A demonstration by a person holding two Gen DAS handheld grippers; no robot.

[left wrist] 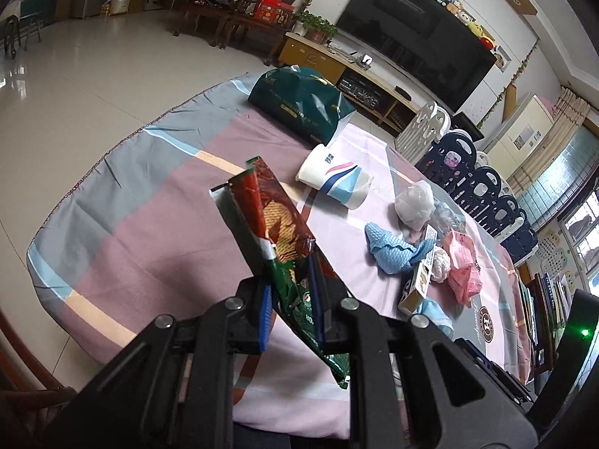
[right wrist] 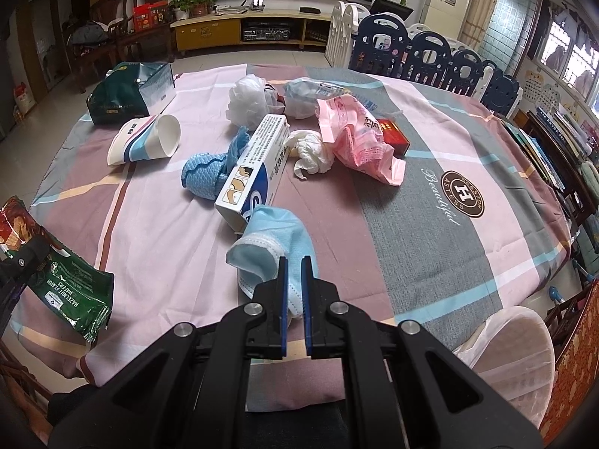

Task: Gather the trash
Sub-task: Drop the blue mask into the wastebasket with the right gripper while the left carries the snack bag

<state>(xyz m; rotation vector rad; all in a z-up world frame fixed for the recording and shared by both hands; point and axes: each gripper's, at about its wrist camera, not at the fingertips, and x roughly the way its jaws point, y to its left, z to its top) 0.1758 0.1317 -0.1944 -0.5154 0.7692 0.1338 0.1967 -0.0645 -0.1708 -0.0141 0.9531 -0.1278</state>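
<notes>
My left gripper (left wrist: 290, 292) is shut on a red and green wafer wrapper (left wrist: 279, 224) and holds it above the table; the wrapper also shows in the right wrist view (right wrist: 56, 273) at the left edge. My right gripper (right wrist: 294, 280) is shut on a light blue face mask (right wrist: 273, 247) at the table's near side. On the cloth-covered table (right wrist: 430, 247) lie a tipped paper cup (right wrist: 146, 140), a blue cloth (right wrist: 209, 170), a white and blue carton (right wrist: 258, 164), a crumpled tissue (right wrist: 310, 149), a pink plastic bag (right wrist: 355, 138), a white plastic bag (right wrist: 247, 99) and a red box (right wrist: 393, 134).
A dark green bag (right wrist: 119, 93) lies at the table's far left. A white-lined bin (right wrist: 516, 351) stands by the table's near right edge. Navy playpen panels (right wrist: 430, 52) and shelves (right wrist: 554, 149) stand to the right. A TV cabinet (right wrist: 243, 28) and wooden chairs (right wrist: 112, 11) stand beyond.
</notes>
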